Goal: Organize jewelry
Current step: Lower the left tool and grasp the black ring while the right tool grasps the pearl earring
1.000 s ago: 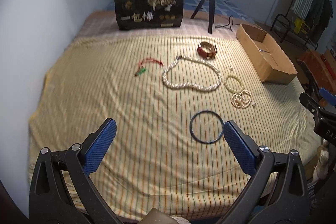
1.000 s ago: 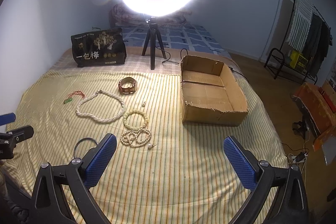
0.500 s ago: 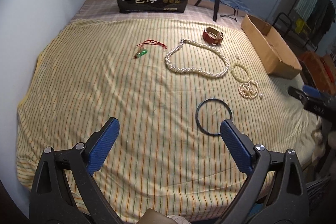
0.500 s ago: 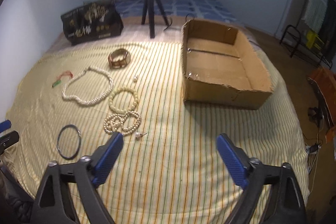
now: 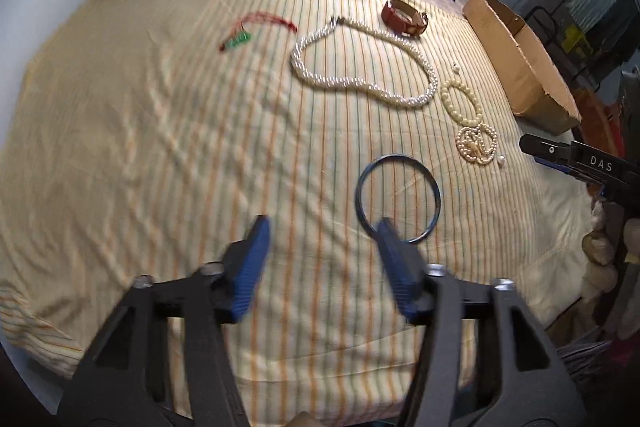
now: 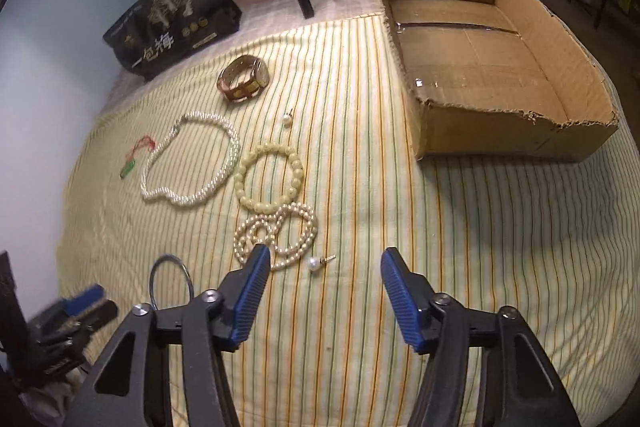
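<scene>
Jewelry spread on striped yellow bedsheet (image 6: pixel 400 267): dark blue bangle (image 5: pixel 398 198) nearest, coiled pearl strand (image 6: pixel 276 235) and loose pearl stud (image 6: pixel 316 263) beside it, pale bead bracelet (image 6: pixel 270 181), long pearl necklace (image 5: pixel 360 67), brown leather band (image 6: pixel 244 79) and red-corded green pendant (image 5: pixel 240 39) farther back. Left gripper (image 5: pixel 322 227) closing, nothing clamped, right fingertip overlapping bangle rim, contact unclear. Right gripper (image 6: pixel 324 259) closing over bare sheet near stud, nothing grasped; open cardboard box (image 6: pixel 500 131) beyond.

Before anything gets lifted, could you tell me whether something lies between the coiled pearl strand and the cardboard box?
Nothing visible does: only bare striped sheet lies between the coiled pearl strand and the cardboard box. A pearl earring sits just beside the strand.
</scene>
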Demonstrator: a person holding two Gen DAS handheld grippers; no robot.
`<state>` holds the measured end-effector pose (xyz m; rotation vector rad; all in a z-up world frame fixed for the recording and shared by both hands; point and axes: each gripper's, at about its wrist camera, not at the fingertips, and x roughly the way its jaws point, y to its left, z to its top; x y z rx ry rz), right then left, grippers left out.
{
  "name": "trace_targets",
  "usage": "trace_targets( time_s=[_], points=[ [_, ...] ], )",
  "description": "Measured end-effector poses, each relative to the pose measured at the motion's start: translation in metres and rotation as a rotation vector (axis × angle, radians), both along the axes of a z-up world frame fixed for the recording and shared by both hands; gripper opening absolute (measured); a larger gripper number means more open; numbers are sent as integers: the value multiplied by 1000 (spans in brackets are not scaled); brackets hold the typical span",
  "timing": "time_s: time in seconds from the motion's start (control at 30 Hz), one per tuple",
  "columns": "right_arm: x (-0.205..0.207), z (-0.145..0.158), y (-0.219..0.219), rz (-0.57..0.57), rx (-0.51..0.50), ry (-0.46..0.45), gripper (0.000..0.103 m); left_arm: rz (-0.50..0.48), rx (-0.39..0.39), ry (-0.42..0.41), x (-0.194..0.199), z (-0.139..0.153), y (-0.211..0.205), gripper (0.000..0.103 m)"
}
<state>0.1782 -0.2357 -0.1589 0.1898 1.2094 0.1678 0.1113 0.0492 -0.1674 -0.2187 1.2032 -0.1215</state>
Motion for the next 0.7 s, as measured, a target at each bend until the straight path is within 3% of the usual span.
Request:
trace_targets(
  time_s=[0.1, 0.2, 0.4, 0.7],
  points=[
    [3, 0, 2, 6, -8, 0, 47, -13, -14, 6, 3, -4, -6, 42],
    [4, -7, 4, 32, -16, 21, 36, -42, -22, 7, 4, -5, -12, 33],
    [1, -18, 1, 82, -56, 26, 32, -88, -15, 11, 6, -12, -26, 29],
    [-5, -23, 0, 135, -35, -8, 32, -60, -41, 38, 21, -22, -24, 29]
  ],
)
